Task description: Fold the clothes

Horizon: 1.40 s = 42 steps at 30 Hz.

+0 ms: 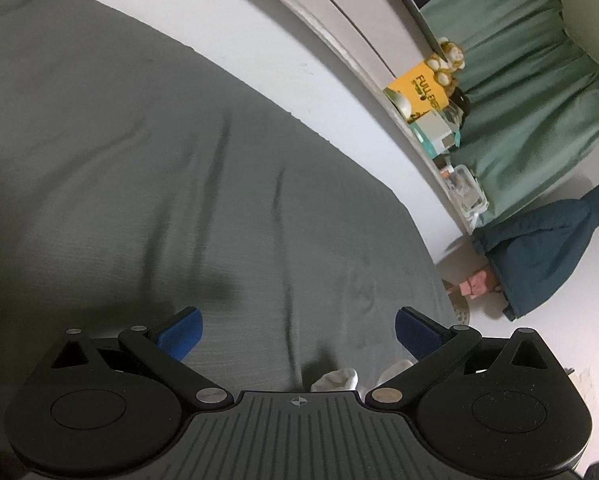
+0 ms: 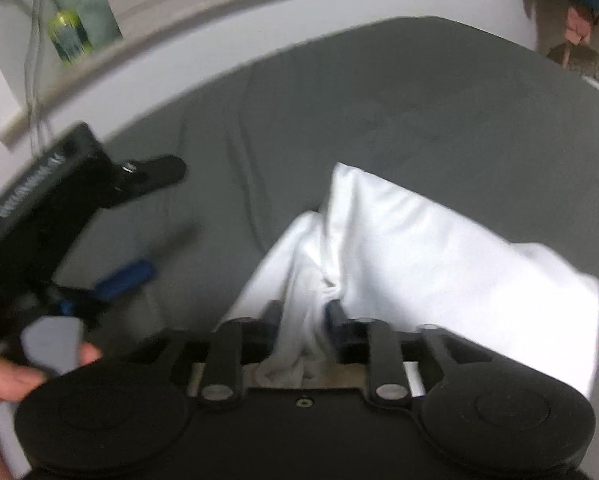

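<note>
A white garment [image 2: 439,264] lies partly folded on the grey bed sheet [image 2: 379,112]. One bunched fold of it runs back between the fingers of my right gripper [image 2: 305,314]. Its jaws stand a little apart and the cloth sits loosely in the gap. My left gripper [image 1: 299,330] hovers over bare grey sheet [image 1: 179,180], wide open, blue pads [image 1: 181,338] holding nothing. A small bit of the white garment [image 1: 335,380] shows just below its fingers. In the right wrist view the left gripper [image 2: 165,218] appears at the left, held by a hand [image 2: 3,376], beside the garment.
A white wall and ledge run along the far side of the bed, carrying a yellow box [image 1: 419,84], a plush toy [image 1: 447,60] and small containers [image 1: 465,192]. Green curtains [image 1: 519,80] and a dark blue garment [image 1: 547,248] hang beyond. A green bottle [image 2: 67,36] stands at the left.
</note>
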Each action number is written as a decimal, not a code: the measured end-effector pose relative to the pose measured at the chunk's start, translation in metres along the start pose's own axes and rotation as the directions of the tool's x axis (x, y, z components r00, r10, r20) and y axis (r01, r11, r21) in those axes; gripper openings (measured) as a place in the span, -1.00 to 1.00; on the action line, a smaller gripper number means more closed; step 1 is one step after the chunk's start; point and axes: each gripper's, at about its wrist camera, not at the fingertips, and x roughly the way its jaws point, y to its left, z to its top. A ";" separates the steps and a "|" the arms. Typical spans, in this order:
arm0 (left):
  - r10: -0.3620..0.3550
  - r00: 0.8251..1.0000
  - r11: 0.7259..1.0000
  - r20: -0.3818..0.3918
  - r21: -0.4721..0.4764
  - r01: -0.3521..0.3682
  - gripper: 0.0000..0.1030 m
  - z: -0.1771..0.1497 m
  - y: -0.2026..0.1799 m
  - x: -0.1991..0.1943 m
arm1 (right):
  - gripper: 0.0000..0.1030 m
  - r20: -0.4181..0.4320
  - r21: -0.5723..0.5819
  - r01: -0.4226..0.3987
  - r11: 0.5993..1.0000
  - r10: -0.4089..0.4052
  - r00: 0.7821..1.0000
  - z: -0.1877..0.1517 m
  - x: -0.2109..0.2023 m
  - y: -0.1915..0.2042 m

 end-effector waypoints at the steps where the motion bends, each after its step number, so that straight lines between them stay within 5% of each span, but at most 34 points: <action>1: -0.001 1.000 1.000 0.000 -0.004 0.001 1.00 0.000 0.002 -0.001 | -0.29 0.024 -0.019 -0.015 1.000 0.016 1.000 -0.003 -0.006 0.002; 3: -0.003 1.000 1.000 -0.004 -0.010 0.003 1.00 0.000 0.005 -0.001 | -0.29 0.089 -0.056 -0.034 0.998 0.039 0.995 -0.011 -0.024 0.005; 7: -0.004 1.000 1.000 -0.010 0.003 0.004 1.00 -0.001 0.005 0.002 | -0.14 0.205 -0.124 0.061 0.990 -0.035 0.978 -0.036 -0.061 0.010; 15: 0.010 0.999 1.000 0.035 -0.022 -0.009 1.00 0.004 0.010 -0.003 | -0.02 0.170 -0.401 0.153 0.903 -0.091 0.981 -0.059 -0.039 0.054; 19: 0.030 0.997 0.998 0.064 -0.048 -0.027 1.00 0.007 0.015 -0.006 | -0.03 0.173 -0.415 0.172 0.894 -0.108 0.979 -0.056 -0.027 0.058; 23: 0.036 0.995 0.998 0.092 -0.064 -0.030 1.00 0.013 0.019 -0.011 | -0.21 0.139 -0.405 0.161 0.900 -0.114 0.984 -0.058 -0.019 0.055; 25: 0.031 0.994 0.997 0.109 -0.067 -0.024 1.00 0.016 0.025 -0.015 | -0.64 0.158 -0.404 0.165 0.900 -0.109 0.981 -0.060 -0.021 0.056; 27: 0.050 0.992 0.995 0.118 -0.095 -0.039 1.00 0.019 0.031 -0.017 | -0.72 0.192 -0.389 0.146 0.909 -0.075 0.979 -0.059 -0.029 0.056; 31: 0.073 0.986 0.988 0.150 -0.142 -0.051 1.00 0.024 0.040 -0.025 | -0.72 0.233 -0.389 0.102 0.915 -0.009 0.972 -0.059 -0.042 0.059; 42: 0.067 0.989 0.992 0.130 -0.113 -0.053 1.00 0.025 0.037 -0.019 | -0.72 0.141 -0.433 0.048 0.900 0.015 0.990 -0.068 -0.022 0.065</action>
